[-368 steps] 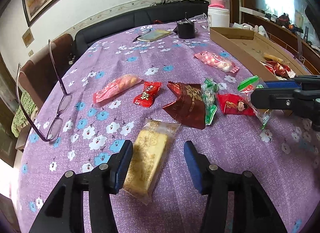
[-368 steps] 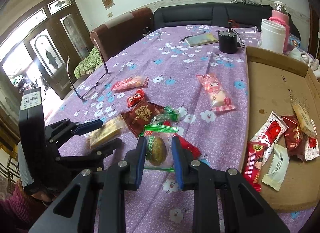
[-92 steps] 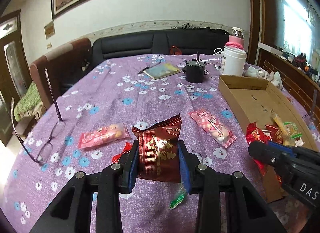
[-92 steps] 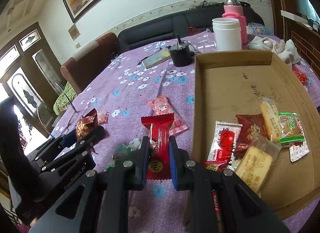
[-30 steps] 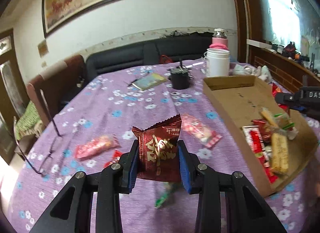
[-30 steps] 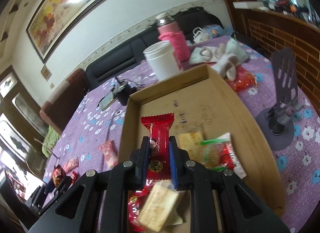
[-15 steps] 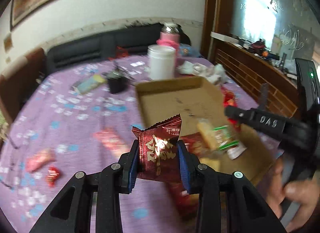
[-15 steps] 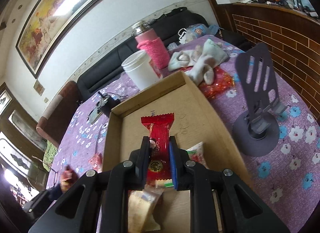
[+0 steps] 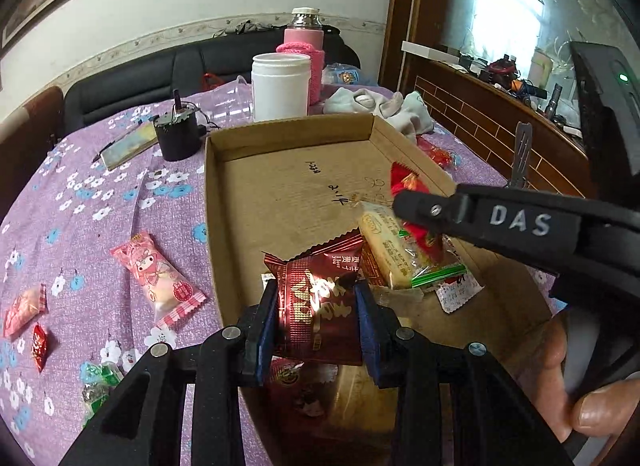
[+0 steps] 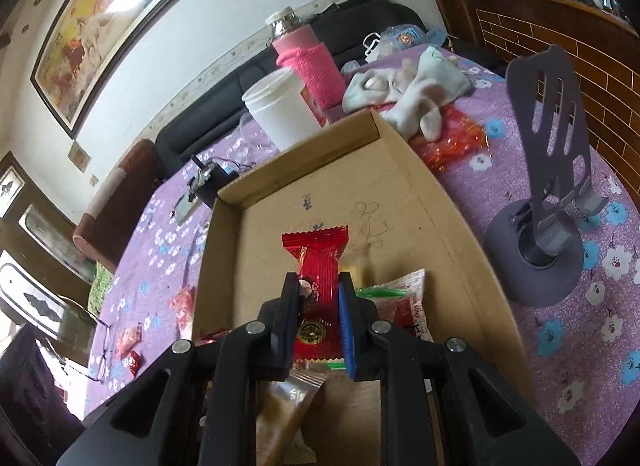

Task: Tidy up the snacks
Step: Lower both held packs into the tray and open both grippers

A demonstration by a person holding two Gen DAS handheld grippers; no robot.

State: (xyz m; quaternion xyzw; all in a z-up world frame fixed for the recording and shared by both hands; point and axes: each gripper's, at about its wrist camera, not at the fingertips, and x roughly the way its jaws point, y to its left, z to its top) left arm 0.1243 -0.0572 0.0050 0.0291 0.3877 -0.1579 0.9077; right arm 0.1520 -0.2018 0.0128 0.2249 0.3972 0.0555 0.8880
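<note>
My left gripper [image 9: 316,298] is shut on a dark red snack packet [image 9: 316,306], held over the near end of the cardboard tray [image 9: 280,197]. Over the same tray [image 10: 424,193], my right gripper [image 10: 319,294] is shut on a bright red candy wrapper [image 10: 318,262]; in the left wrist view its black arm [image 9: 500,221] crosses from the right. Several snacks lie in the tray, among them a yellow biscuit pack [image 9: 386,246]. A pink packet [image 9: 158,280], a small red candy [image 9: 39,346] and a green sweet [image 9: 98,382] lie on the purple flowered cloth left of the tray.
Behind the tray stand a white jar [image 9: 280,85], a pink-sleeved bottle [image 9: 304,49] and a small black motor [image 9: 176,133]. A grey cloth [image 10: 408,85] and a grey phone stand [image 10: 548,193] are to the tray's right. A person's hand [image 9: 576,398] shows at lower right.
My left gripper has swung right with the dark red packet, from above the cloth to over the tray. My right gripper has crept a little further over the tray, wrapper still gripped.
</note>
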